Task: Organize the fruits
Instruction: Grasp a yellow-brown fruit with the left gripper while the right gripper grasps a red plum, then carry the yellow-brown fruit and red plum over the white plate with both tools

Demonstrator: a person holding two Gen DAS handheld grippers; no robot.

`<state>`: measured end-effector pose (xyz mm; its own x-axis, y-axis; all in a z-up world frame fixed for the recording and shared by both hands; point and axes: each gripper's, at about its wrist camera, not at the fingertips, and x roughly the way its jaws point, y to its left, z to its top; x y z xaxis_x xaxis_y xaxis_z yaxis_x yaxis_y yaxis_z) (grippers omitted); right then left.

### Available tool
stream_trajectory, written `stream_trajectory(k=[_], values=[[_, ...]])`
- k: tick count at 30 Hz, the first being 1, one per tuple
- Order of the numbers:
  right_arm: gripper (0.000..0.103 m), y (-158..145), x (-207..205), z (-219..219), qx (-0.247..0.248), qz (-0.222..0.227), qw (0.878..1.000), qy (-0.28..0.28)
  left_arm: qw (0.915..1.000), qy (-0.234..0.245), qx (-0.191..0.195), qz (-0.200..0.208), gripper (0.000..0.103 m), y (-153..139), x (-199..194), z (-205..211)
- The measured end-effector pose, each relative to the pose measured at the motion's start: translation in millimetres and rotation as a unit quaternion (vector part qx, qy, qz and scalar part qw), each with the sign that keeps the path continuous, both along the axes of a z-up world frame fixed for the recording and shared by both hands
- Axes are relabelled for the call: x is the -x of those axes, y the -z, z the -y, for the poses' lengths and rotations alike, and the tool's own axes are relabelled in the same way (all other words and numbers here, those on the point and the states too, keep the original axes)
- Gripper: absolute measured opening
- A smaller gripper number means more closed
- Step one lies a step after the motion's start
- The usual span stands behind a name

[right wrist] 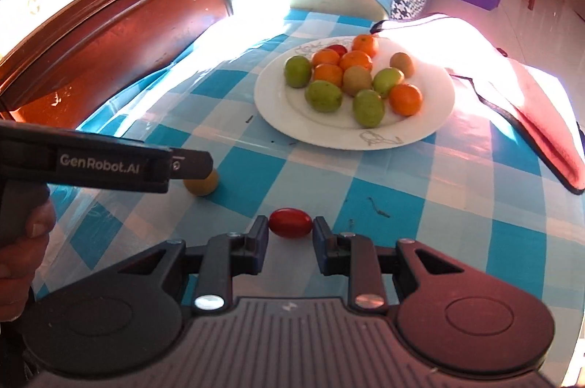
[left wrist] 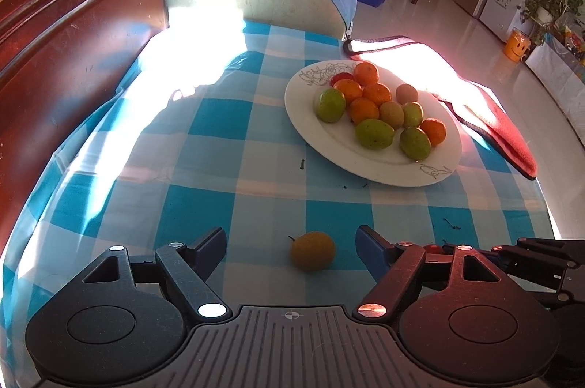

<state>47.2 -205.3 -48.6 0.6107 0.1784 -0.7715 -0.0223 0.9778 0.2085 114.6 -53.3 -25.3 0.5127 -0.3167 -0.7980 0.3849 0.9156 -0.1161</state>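
Nearest the right tongs [right wrist: 290, 234], a red tomato [right wrist: 290, 222] sits pinched end to end between the pads, so keep that squeeze gentle and lift straight. Beside them, the left tongs [left wrist: 290, 247] stand spread around a yellow fruit [left wrist: 312, 251] on the checked desk [left wrist: 204, 150], not touching it; I'd centre them, then close slowly so it can't roll. Farther off, the plate [right wrist: 278, 117] already holds oranges and green fruit, with bare rim on the near side for setting both down
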Motion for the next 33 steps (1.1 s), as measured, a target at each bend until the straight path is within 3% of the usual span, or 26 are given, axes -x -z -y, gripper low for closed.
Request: stream_trajectory(k=[7,19,26,33], values=[[0.027,-6.3,-3.9,25.5,-0.034,-0.001,0.998,0.052,0.9996,0.025,-0.013,0.002,0.066,8.8,4.9,14.6],[0.027,-16.0,-6.2,33.4,-0.061,0.010,0.996,0.060,0.9993,0.027,-0.026,0.004,0.028,19.2,3.2,21.3],[0.027,-16.7,-7.5,36.4,-0.074,0.008,0.995,0.063,0.9997,0.018,-0.013,0.007,0.027,15.9,1.6,19.7],[0.027,-33.6,-17.3,54.1,-0.097,0.025,0.992,0.072,0.9986,-0.012,0.050,0.014,0.027,-0.7,-15.9,13.7]])
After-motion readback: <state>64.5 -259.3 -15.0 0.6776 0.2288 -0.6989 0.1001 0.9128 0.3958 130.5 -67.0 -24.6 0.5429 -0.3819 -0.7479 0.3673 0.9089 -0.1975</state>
